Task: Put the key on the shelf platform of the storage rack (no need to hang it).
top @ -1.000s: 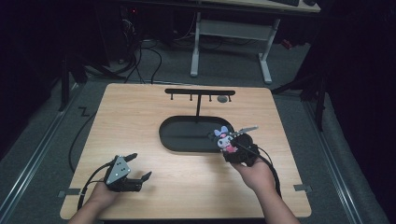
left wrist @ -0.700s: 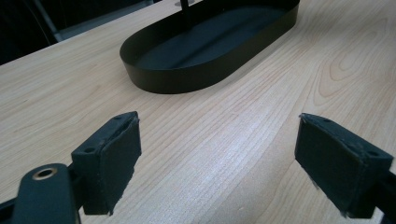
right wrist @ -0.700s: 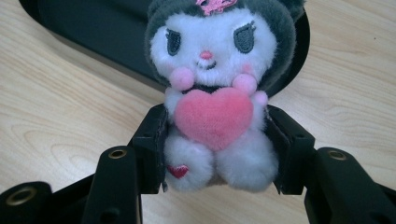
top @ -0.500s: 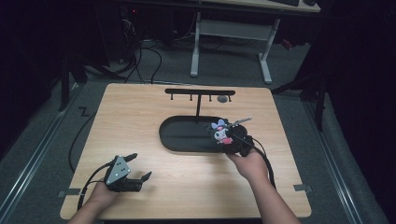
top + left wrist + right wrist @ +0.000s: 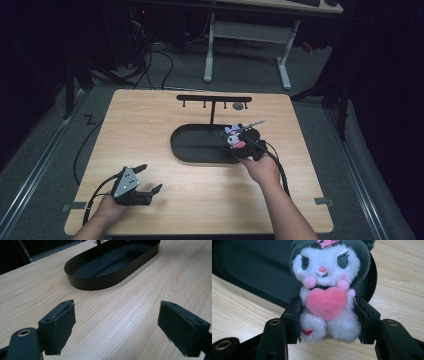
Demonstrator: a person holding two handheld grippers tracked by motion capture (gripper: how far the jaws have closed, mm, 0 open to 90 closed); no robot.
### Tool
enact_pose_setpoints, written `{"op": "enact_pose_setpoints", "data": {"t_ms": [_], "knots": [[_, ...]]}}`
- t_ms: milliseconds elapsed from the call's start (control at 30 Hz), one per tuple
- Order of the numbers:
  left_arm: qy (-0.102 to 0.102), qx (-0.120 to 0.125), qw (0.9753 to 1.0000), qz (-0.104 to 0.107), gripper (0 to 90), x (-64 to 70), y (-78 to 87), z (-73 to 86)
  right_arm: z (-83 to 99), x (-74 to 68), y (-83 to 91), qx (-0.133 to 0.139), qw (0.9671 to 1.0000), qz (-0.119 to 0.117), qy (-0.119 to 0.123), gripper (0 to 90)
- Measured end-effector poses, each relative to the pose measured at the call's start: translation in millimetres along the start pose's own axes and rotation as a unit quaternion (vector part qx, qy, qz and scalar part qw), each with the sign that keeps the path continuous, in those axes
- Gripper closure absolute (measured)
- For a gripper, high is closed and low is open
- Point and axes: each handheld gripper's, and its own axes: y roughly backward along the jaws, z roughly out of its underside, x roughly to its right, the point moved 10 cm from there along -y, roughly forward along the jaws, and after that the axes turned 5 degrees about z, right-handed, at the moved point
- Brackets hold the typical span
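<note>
Right gripper (image 5: 239, 146) clamped the plush keychain toy (image 5: 233, 137) upright at the black oval tray's (image 5: 192, 152) right rim, hook rack (image 5: 214, 99) just beyond; left gripper (image 5: 146, 182) gaped idle, well apart.

Item count: one plush toy (image 5: 328, 293), one black oval tray (image 5: 192, 145), one black T-shaped rack (image 5: 214, 100), two handheld grippers, namely left gripper (image 5: 150, 179) and right gripper (image 5: 239, 145), one wooden table (image 5: 150, 120).
</note>
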Motion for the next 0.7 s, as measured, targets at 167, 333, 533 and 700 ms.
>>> {"op": "enact_pose_setpoints", "data": {"t_ms": [167,333,533,700], "knots": [[0.0,0.0,1.0,0.0,15.4,-0.1,0.0,0.0,-7.6,-3.0,-3.3,0.001,1.0,0.002,0.001,47.8],[0.001,0.0,1.0,0.001,15.4,-0.1,0.0,0.0,-12.7,-2.4,-6.9,0.003,1.0,0.004,-0.002,47.8],[0.002,0.0,1.0,0.001,15.4,-0.3,0.0,0.0,-14.1,0.4,-16.7,-0.003,0.9999,0.009,-0.006,47.8],[0.002,0.0,1.0,0.001,15.4,-0.2,0.0,0.0,-16.6,1.1,-24.5,-0.007,0.9998,0.008,-0.016,47.8]]}}
